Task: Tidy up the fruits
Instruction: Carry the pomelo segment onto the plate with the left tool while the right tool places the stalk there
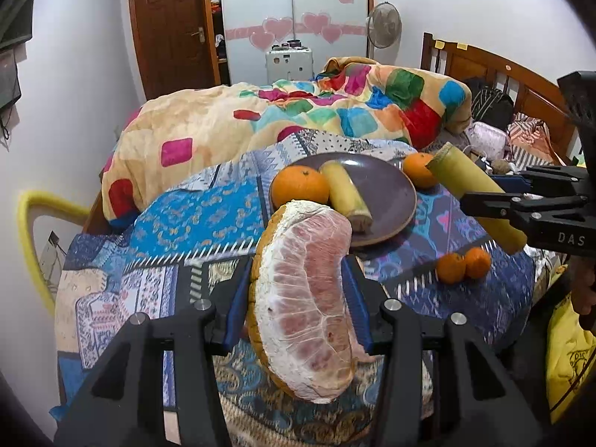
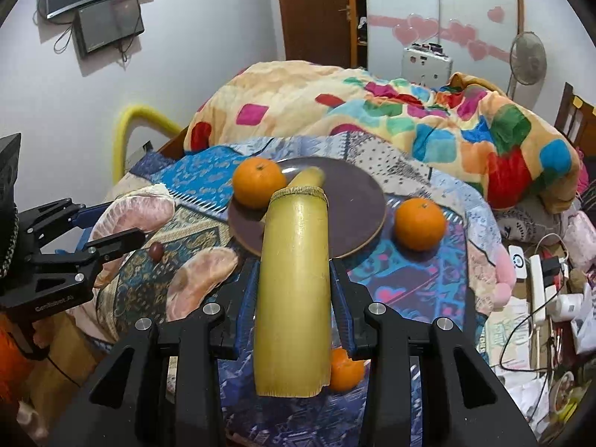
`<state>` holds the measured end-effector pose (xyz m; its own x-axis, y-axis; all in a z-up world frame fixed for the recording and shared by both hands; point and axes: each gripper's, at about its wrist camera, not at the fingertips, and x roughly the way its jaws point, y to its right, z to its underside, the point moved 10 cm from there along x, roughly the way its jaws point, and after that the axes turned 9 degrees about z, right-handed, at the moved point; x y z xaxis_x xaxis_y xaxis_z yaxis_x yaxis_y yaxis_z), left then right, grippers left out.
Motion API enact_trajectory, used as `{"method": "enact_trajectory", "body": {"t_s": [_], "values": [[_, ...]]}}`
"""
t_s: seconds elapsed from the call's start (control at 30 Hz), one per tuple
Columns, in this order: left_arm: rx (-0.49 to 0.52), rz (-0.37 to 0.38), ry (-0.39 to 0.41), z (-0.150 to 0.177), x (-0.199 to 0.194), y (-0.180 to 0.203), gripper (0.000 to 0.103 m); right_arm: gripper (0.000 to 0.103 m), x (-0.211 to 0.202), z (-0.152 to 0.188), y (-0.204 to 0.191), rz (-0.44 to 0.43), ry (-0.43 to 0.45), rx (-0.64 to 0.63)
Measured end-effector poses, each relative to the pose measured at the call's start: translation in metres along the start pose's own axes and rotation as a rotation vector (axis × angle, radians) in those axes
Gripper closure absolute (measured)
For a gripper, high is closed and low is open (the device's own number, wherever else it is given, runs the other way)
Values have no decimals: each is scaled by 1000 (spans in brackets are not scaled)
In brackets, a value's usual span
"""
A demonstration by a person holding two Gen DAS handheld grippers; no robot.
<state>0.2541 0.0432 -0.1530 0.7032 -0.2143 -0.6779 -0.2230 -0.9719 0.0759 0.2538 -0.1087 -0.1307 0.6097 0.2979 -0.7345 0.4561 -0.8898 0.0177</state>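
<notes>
My left gripper (image 1: 298, 290) is shut on a large peeled pomelo segment (image 1: 305, 298), held above the patterned cloth, near the plate's front rim. My right gripper (image 2: 294, 298) is shut on a yellow sugarcane piece (image 2: 294, 279), held above the cloth in front of the plate; it also shows in the left wrist view (image 1: 473, 193). A brown plate (image 1: 387, 193) holds an orange (image 1: 300, 186) and a second sugarcane piece (image 1: 346, 195). Another orange (image 2: 420, 223) lies right of the plate (image 2: 357, 201). Two small mandarins (image 1: 463, 266) lie on the cloth.
Another pomelo segment (image 2: 201, 279) and a small dark fruit (image 2: 155, 251) lie on the cloth left of the plate. A colourful blanket (image 1: 298, 119) is heaped behind the plate. A power strip and cables (image 2: 538, 290) lie at the right.
</notes>
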Motion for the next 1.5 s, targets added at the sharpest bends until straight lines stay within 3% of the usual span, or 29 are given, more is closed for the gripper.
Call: {"method": "enact_trajectory", "body": {"t_s": [0.4, 0.77, 1.17, 1.5], "values": [[-30, 17, -2, -40, 52, -5, 56, 69, 25, -21, 33, 29, 12, 41], [-19, 26, -4, -76, 95, -2, 56, 69, 75, -41, 43, 18, -17, 68], [-30, 37, -47, -85, 132, -4, 55, 69, 123, -47, 30, 0, -105, 65], [-31, 56, -58, -83, 136, -2, 55, 67, 135, -39, 25, -26, -158, 61]]}}
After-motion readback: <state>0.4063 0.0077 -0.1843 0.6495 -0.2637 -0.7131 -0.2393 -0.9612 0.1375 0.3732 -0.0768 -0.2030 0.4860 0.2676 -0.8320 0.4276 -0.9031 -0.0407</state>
